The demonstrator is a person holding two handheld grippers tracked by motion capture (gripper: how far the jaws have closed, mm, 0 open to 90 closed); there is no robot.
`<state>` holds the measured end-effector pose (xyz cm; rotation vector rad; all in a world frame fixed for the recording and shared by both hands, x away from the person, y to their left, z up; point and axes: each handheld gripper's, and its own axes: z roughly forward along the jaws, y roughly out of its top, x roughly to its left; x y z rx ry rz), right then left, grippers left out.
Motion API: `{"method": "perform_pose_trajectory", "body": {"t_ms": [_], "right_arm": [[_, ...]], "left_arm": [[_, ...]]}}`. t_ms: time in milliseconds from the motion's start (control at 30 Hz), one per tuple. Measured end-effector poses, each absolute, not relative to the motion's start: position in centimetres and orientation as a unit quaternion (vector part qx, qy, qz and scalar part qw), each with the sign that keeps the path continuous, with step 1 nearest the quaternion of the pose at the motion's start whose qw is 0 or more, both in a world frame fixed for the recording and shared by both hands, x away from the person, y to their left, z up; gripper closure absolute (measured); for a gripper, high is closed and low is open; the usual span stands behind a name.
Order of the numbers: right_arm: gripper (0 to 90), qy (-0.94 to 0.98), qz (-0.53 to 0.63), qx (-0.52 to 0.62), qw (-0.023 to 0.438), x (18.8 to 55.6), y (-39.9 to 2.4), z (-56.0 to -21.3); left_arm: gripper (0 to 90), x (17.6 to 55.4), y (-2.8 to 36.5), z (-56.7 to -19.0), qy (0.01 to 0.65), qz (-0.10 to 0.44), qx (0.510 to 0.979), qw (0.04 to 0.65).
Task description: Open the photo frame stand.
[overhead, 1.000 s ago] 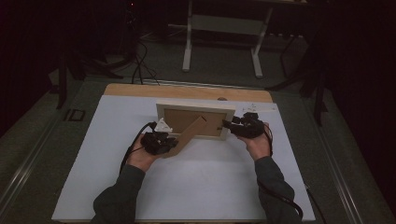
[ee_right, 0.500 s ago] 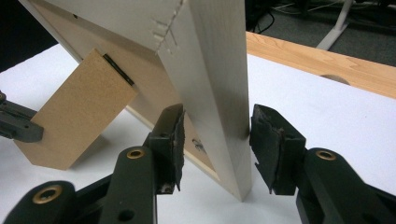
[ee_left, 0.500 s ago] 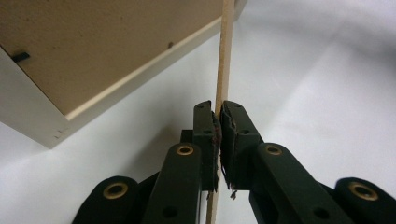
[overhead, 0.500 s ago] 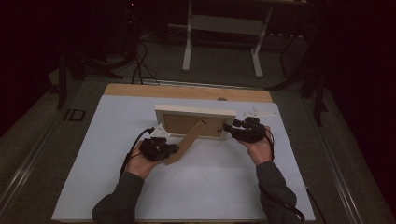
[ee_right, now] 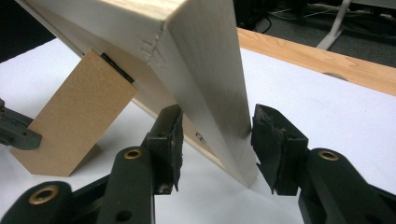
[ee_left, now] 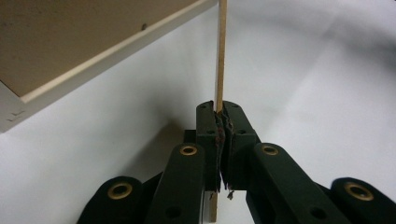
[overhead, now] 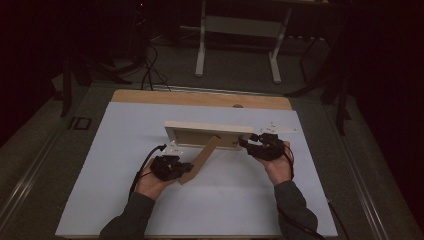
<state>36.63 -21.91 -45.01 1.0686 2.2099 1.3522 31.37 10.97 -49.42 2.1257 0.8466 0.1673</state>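
Note:
A pale wooden picture frame (overhead: 207, 127) stands on its long edge on the white table top (overhead: 230, 205), back side toward me. Its brown hardboard stand (overhead: 202, 157) is swung out from the back toward the near left. My left gripper (overhead: 184, 167) is shut on the stand's lower end. In the left gripper view the pads clamp the thin board (ee_left: 219, 56) edge-on, with the frame (ee_left: 70, 46) at upper left. My right gripper (overhead: 245, 144) grips the frame's right end. In the right gripper view its jaws straddle the frame's corner (ee_right: 205, 70), and the stand (ee_right: 74, 121) shows at left.
A bare wooden strip (overhead: 200, 98) runs along the table's far edge. White surface lies free on both sides of the frame and in front of my hands. Beyond the table, a white desk leg (overhead: 201, 55) and cables (overhead: 150, 70) stand on the dark floor.
My left gripper has drawn toward me with the stand, swinging it farther out from the frame's back. The right gripper stays at the frame's right end.

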Motion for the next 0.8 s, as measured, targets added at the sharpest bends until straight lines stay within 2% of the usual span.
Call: {"method": "perform_pose_trajectory", "body": {"t_ms": [400, 800], "right_arm": [[53.4, 0.771, 0.484, 0.382, 0.163, 36.0, -22.2, -45.6], [51.8, 0.774, 0.485, 0.378, 0.152, 35.7, -22.6, -46.4]], "left_arm": [[86.7, 31.1, 11.0, -49.6, 0.336, 0.069, 0.844, 0.412], [77.6, 30.7, 12.3, -48.4, 0.336, 0.062, 0.827, 0.446]]}}
